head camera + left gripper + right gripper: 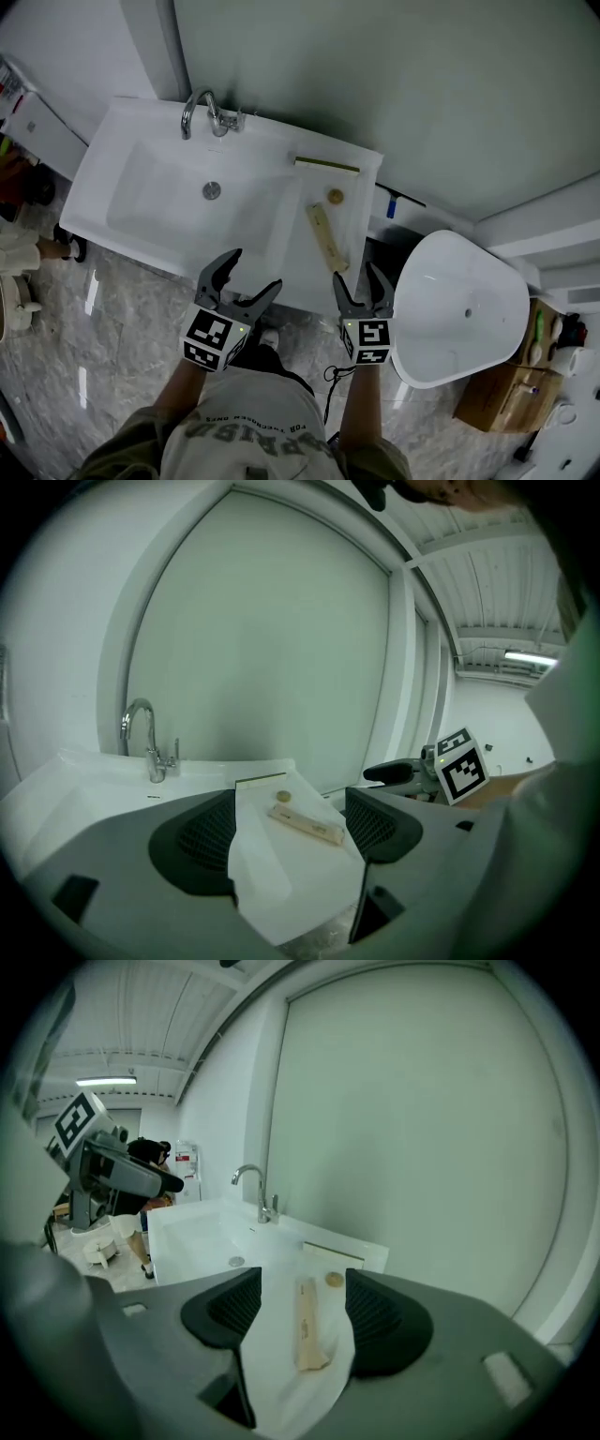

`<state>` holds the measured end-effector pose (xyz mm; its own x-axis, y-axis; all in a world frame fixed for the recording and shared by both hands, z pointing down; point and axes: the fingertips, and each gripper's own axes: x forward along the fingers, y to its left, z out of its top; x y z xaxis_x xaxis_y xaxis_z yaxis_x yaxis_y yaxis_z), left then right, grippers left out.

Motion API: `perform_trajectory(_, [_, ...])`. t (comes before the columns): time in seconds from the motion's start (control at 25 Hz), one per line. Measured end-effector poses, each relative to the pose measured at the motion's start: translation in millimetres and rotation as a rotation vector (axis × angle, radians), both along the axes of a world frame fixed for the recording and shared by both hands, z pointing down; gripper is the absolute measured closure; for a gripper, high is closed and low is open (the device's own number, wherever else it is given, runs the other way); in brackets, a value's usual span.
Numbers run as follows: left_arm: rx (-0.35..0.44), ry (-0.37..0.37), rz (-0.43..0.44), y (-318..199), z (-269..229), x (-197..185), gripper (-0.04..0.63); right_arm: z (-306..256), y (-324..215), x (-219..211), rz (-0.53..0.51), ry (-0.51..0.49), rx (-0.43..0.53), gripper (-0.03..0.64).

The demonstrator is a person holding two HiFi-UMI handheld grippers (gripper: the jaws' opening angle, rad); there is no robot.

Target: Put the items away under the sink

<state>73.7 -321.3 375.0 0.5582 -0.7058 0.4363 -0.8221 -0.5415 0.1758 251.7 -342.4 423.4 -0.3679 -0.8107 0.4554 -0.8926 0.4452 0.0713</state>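
On the white sink's (122, 169) right-hand counter lie a long tan packet (326, 238) (307, 824) (307, 1324), a small round tan piece (335, 196) (282, 798) (334, 1280) and a flat green-edged sponge (326, 165) (260, 780) (328, 1252) at the back. My left gripper (242, 281) (291, 832) hangs open in front of the sink's near edge, nothing between its fingers. Just right of it my right gripper (364, 286) (298, 1316) is open too, close to the packet's near end, holding nothing.
A chrome faucet (204, 111) stands at the sink's back, with a drain (212, 190) in the basin. A white toilet (457, 307) sits to the right, a cardboard box (506, 380) with small items beyond it. The floor is grey marble (103, 328).
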Motion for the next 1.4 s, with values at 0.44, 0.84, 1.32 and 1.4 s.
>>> perform_trajectory(0.44, [-0.091, 0.003, 0.165, -79, 25, 12, 0.245, 99, -54, -14, -0.021, 0.137, -0.320, 0.345])
perform_trajectory(0.84, [-0.145, -0.017, 0.249, -118, 46, 18, 0.245, 166, -65, -17, -0.034, 0.224, -0.594, 0.348])
perform_trajectory(1.32, [-0.176, -0.025, 0.255, -134, 53, 15, 0.245, 184, -64, -8, 0.000, 0.256, -0.736, 0.523])
perform_trajectory(1.4, [-0.176, -0.025, 0.249, -135, 54, 14, 0.245, 183, -66, -5, 0.024, 0.240, -0.753, 0.552])
